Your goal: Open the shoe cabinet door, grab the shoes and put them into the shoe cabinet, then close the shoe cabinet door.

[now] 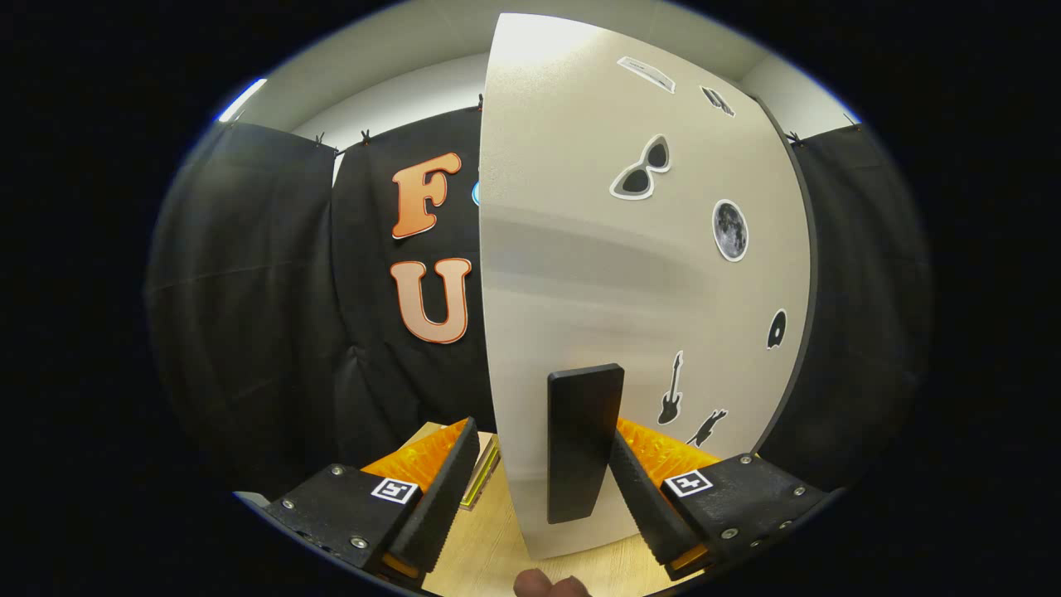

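Shoe cabinet door (630,274): pale panel, fills centre and right of frame, its left edge running top to bottom near mid-frame; stickers (sunglasses, moon, guitar) on its right half. Black door handle (583,444): upright bar, lower centre, mounted on door face. Gripper (535,489): fingers apart, straddling the door's edge and handle; right finger just beside or touching handle, cannot tell which; left finger clear of door. Wooden floor (489,555), bottom centre, beneath the door.
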